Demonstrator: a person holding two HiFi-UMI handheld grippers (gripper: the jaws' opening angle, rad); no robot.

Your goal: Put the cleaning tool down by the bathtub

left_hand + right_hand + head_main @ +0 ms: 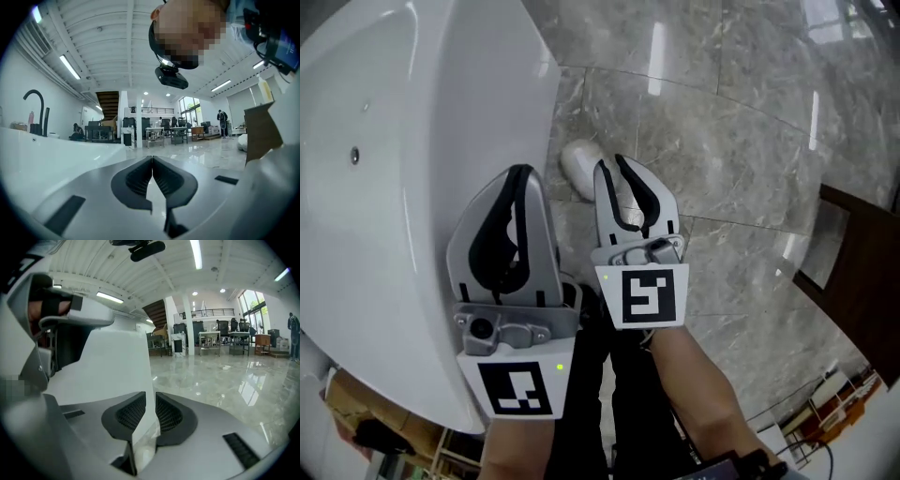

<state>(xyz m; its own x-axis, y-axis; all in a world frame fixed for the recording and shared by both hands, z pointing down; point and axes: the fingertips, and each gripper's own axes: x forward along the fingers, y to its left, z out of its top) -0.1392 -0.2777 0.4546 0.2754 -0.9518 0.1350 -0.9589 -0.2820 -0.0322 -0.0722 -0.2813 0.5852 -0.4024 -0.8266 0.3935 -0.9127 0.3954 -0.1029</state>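
Note:
A white rounded thing, apparently the cleaning tool (577, 165), lies on the marble floor against the foot of the white bathtub (412, 112). It is free of both grippers, and my right gripper's finger hides part of it. My right gripper (612, 172) hovers high above it, its jaws a narrow gap apart with nothing between them. In the right gripper view (150, 397) only the tub's outer wall (117, 362) and the floor show through that gap. My left gripper (514, 178) is over the tub's edge, shut and empty, its pads (140, 176) meeting at the tips.
A black curved faucet (36, 110) stands on the tub's rim. A dark wooden panel (862, 281) rises at the right. My legs in dark trousers (623, 403) are below the grippers. Desks and chairs (225, 339) stand far across the glossy floor.

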